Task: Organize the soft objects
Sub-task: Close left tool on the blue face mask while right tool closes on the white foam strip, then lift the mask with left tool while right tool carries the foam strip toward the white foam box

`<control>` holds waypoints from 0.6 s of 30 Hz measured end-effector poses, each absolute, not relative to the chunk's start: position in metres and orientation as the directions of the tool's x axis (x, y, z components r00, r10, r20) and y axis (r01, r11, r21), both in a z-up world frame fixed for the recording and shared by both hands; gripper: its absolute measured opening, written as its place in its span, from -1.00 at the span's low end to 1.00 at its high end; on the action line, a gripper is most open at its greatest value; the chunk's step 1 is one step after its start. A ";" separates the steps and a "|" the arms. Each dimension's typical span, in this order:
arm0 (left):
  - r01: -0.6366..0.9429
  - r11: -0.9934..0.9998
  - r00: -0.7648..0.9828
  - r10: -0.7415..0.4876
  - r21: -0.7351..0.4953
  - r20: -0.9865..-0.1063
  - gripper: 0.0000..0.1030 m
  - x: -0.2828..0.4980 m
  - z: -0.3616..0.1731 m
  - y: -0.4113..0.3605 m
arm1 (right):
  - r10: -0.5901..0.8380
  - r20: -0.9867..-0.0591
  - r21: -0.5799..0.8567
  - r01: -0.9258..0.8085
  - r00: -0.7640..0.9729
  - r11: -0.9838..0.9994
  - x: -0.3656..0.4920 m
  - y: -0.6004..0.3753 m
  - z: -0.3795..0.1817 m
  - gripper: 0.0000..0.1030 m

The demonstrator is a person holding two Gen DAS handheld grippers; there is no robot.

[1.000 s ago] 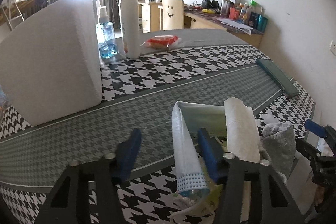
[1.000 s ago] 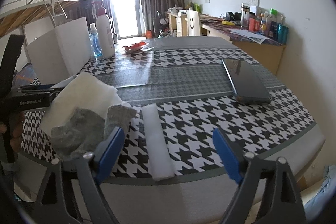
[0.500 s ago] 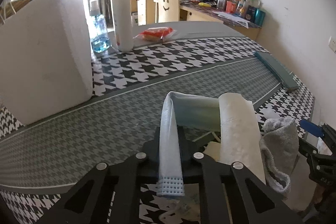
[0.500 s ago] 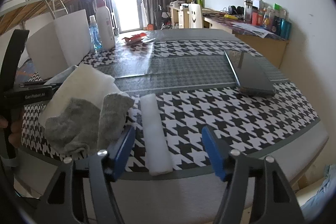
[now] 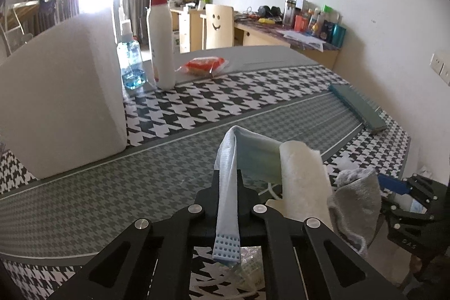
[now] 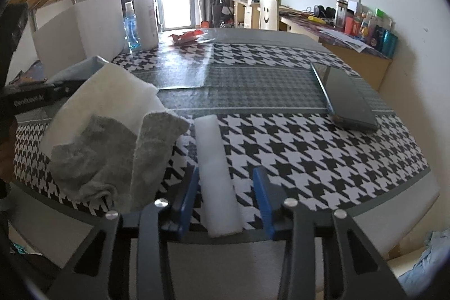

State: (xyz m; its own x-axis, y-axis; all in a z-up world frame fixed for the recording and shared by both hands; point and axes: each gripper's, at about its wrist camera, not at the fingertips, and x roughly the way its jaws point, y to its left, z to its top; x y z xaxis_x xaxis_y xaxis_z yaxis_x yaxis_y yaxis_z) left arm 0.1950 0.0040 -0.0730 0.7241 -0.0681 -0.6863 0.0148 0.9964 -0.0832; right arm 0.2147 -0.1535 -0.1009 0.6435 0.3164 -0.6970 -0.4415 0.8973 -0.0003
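My left gripper [image 5: 227, 184] is shut on the edge of a light blue face mask [image 5: 226, 204], which stands up folded between its black fingers. Over the mask hang a white cloth [image 5: 303, 176] and a grey sock [image 5: 357, 204]. In the right wrist view that pile sits at the left: the white cloth [image 6: 112, 97], the grey sock [image 6: 112, 156] and a blue corner of the mask [image 6: 84, 66]. My right gripper [image 6: 226, 198] is closing its jaws around a white foam strip [image 6: 216, 173] lying at the table's near edge. Its blue pads [image 6: 188, 198] stand a little off the strip.
A big white foam block [image 5: 62, 103] stands at the left. Behind it are a pump bottle [image 5: 161, 47], a blue spray bottle [image 5: 130, 66] and a red snack pack [image 5: 204, 65]. A dark flat slab [image 6: 348, 103] lies at the right. The table edge [image 6: 365, 204] is close.
My left gripper went from open to shut on the mask. My right gripper's jaws narrowed around the white strip. Neither hand shifted much.
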 end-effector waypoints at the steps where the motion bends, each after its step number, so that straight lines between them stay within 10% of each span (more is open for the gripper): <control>1: 0.016 0.996 0.729 -0.072 -0.088 -0.681 -0.87 0.194 -0.070 0.005 | 0.316 -0.700 0.000 -0.443 0.640 0.897 0.215 -0.153 -0.101 -0.15; 12: 0.014 0.995 0.761 -0.073 -0.097 -0.645 -0.87 0.184 -0.056 0.012 | 0.341 -0.702 0.003 -0.476 0.625 0.879 0.215 -0.151 -0.094 -0.74; 18: 0.003 0.995 0.783 -0.064 -0.099 -0.619 -0.87 0.175 -0.045 0.016 | 0.365 -0.680 0.046 -0.460 0.636 0.887 0.217 -0.157 -0.083 -0.74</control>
State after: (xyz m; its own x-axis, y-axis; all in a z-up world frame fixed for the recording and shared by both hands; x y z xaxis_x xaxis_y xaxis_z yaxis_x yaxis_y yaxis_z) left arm 0.1750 0.0159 -0.0452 0.7830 -0.0640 -0.6188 0.0029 0.9951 -0.0991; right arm 0.2169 -0.1567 -0.0835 0.6362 0.3652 -0.6796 -0.4598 0.8868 0.0461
